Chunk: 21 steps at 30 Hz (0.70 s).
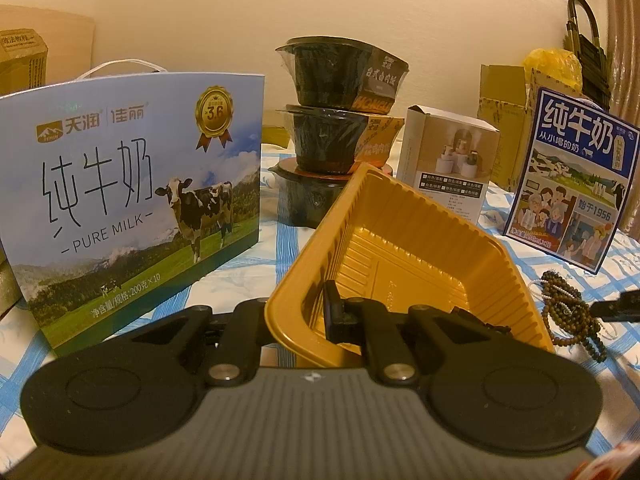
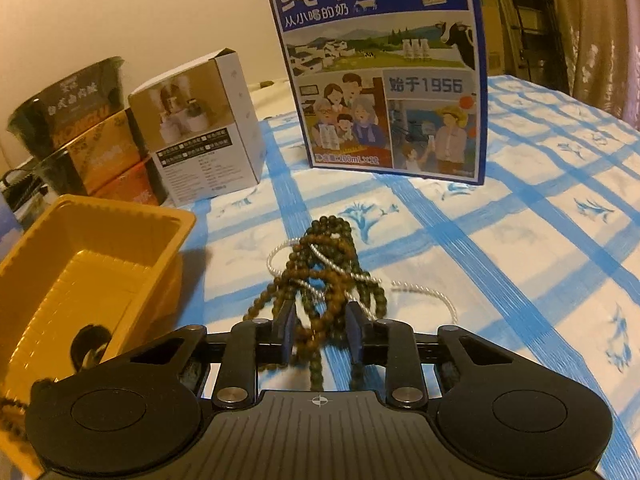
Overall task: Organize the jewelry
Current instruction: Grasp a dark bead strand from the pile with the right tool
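Left gripper clamps tilted gold tray by its near rim; beads beside it (checked cloth).

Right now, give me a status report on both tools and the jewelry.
Left tool shut on tray rim, tray tilted. Right tool open around beads on cloth. Pearl strand tangled in.

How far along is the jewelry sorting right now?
Early. The yellow tray looks empty, though its near corner is hidden; the left gripper is clamped on its rim and tilts it. The right gripper straddles the bead strands, jaws apart, nothing lifted. Beads and the white chain remain on the tablecloth.
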Tool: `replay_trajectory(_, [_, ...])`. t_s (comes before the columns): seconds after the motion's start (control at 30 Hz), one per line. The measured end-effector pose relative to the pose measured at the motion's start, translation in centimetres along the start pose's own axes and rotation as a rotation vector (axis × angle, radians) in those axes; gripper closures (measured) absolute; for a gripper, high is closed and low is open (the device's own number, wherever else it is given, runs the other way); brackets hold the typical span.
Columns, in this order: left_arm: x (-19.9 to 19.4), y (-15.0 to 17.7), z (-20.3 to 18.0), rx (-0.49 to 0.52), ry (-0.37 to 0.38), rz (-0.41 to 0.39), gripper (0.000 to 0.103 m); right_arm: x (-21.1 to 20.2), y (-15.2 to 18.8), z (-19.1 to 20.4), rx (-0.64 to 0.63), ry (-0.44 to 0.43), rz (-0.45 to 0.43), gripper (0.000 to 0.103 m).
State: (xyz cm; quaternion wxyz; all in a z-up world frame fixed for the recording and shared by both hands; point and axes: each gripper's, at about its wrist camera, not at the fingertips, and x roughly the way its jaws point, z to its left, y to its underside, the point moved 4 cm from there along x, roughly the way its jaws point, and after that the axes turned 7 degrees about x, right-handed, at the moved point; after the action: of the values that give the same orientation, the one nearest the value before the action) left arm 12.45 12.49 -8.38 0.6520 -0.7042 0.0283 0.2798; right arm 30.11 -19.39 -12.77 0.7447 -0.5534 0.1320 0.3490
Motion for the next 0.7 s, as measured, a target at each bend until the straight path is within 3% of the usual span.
replay_trajectory(0.2, [0.0, 0.0, 0.0, 0.000, 0.000, 0.000, 0.092, 2.4, -0.4, 0.4, -0.025, 0.066, 0.009, 0.083])
replay_trajectory(0.3, [0.0, 0.0, 0.0, -0.001, 0.000, 0.000, 0.092, 2.7, -0.4, 0.5, -0.039, 0.073, 0.016, 0.095])
replay_trajectory(0.7, [0.0, 0.1, 0.1, -0.003, 0.001, 0.002, 0.092, -3.0, 2.8, 4.4, -0.143, -0.148, -0.010, 0.096])
